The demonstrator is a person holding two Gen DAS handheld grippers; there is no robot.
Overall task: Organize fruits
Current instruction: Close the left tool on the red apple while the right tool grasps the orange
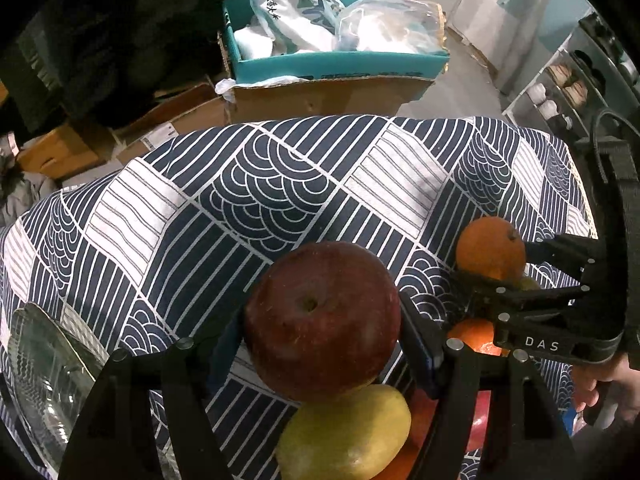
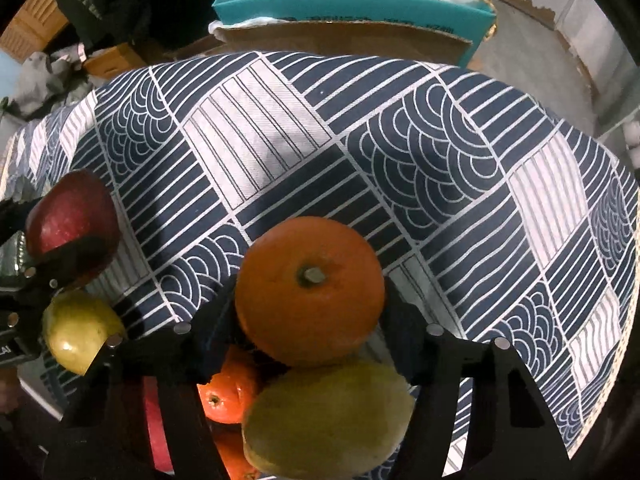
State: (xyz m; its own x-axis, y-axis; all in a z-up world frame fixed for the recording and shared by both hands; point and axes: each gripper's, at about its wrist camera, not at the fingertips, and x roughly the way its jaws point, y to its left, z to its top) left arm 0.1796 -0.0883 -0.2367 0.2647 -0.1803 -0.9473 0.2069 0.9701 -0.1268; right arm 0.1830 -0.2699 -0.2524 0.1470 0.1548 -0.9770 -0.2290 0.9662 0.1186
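Apple (image 1: 322, 320): dark red, round, stem pit facing camera, clamped in left gripper (image 1: 320, 344). Orange (image 2: 309, 290): glossy, stem end up, pinched by right gripper (image 2: 310, 320).

surface: tabletop (image 1: 248, 200) under a navy-and-white patterned cloth (image 2: 400, 152) | near edge: heap of fruit, with a yellow-green mango (image 2: 328, 420) and a small orange (image 2: 224, 396) | left edge: ribbed glass dish (image 1: 44, 380)
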